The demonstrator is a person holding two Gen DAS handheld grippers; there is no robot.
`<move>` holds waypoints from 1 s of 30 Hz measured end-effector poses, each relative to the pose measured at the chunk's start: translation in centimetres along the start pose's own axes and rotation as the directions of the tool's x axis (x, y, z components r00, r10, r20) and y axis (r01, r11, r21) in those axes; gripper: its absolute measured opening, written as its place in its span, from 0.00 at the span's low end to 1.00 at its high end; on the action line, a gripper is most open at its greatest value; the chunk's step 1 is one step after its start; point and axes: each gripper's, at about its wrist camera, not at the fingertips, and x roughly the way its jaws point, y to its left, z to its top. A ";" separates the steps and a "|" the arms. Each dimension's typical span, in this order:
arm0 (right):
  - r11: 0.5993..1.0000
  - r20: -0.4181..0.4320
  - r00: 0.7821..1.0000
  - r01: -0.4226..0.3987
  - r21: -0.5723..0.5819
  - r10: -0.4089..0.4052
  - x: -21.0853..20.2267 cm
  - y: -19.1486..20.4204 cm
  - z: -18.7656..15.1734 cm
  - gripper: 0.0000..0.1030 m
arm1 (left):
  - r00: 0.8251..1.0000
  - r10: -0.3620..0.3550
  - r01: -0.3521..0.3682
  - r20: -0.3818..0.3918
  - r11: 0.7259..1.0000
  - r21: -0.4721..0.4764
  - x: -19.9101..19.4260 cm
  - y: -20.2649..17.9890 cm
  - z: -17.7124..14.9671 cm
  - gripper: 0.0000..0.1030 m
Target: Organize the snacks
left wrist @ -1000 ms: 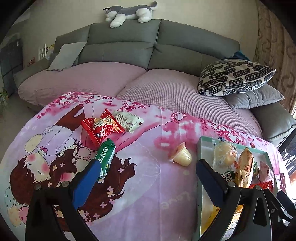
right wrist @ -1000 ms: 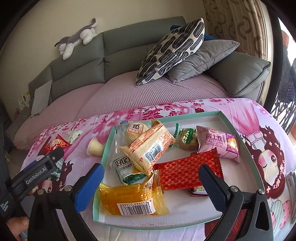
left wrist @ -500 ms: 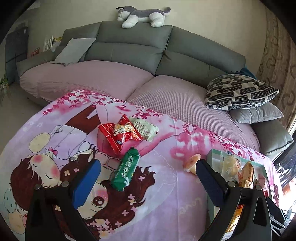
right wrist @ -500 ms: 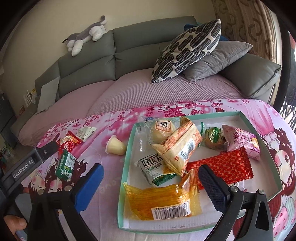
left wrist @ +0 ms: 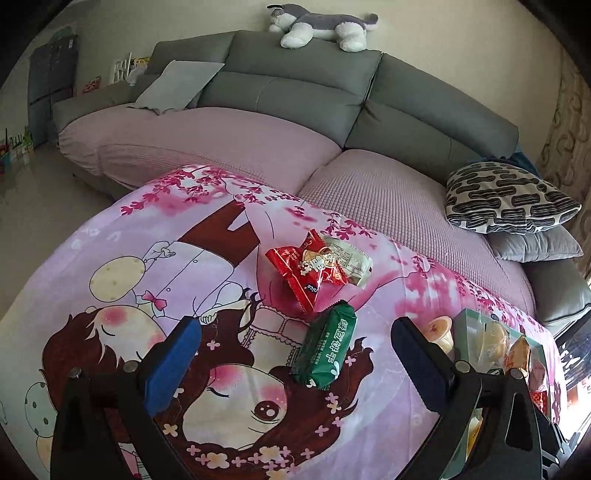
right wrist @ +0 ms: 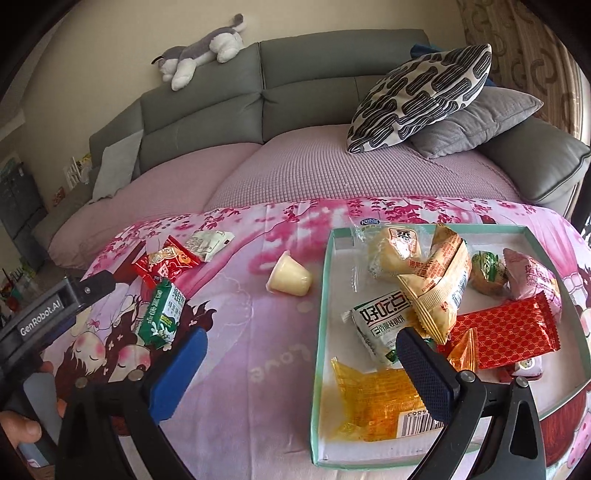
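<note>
A green snack pack [left wrist: 327, 345] lies on the pink cartoon cloth, between the fingers of my open, empty left gripper [left wrist: 295, 354]. Behind it lie a red packet [left wrist: 308, 267] and a pale wrapper [left wrist: 351, 258]. A yellow jelly cup [right wrist: 290, 277] lies on its side left of the green-rimmed tray [right wrist: 319, 332], which holds several packets. My right gripper [right wrist: 299, 354] is open and empty over the tray's left rim. The green pack [right wrist: 160, 312], red packet [right wrist: 166, 260] and left gripper body [right wrist: 51, 314] show at left.
A grey sofa with a pink cover [left wrist: 229, 144] stands right behind the table. A patterned pillow [right wrist: 421, 92] and grey pillow [right wrist: 476, 122] lie on it. A plush dog [left wrist: 321, 24] lies on the backrest. The floor [left wrist: 33, 188] is at far left.
My left gripper has swung left and centred on the green pack. My right gripper has shifted left from over the tray to its left rim.
</note>
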 end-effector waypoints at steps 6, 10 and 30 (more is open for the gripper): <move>1.000 0.000 1.000 -0.006 0.000 0.006 0.7 0.8 0.3 1.00 | 0.999 0.015 -0.015 -0.029 1.000 0.019 1.3 0.0 0.0 0.99; 1.000 0.008 1.000 0.009 0.002 -0.009 1.1 0.9 1.2 0.99 | 0.998 -0.014 0.014 -0.059 1.000 0.000 2.5 0.1 0.2 0.99; 0.997 -0.173 0.985 -0.004 0.075 0.017 9.1 0.8 6.1 0.52 | 0.985 -0.063 0.071 -0.159 0.997 0.042 6.7 -1.9 -0.3 0.76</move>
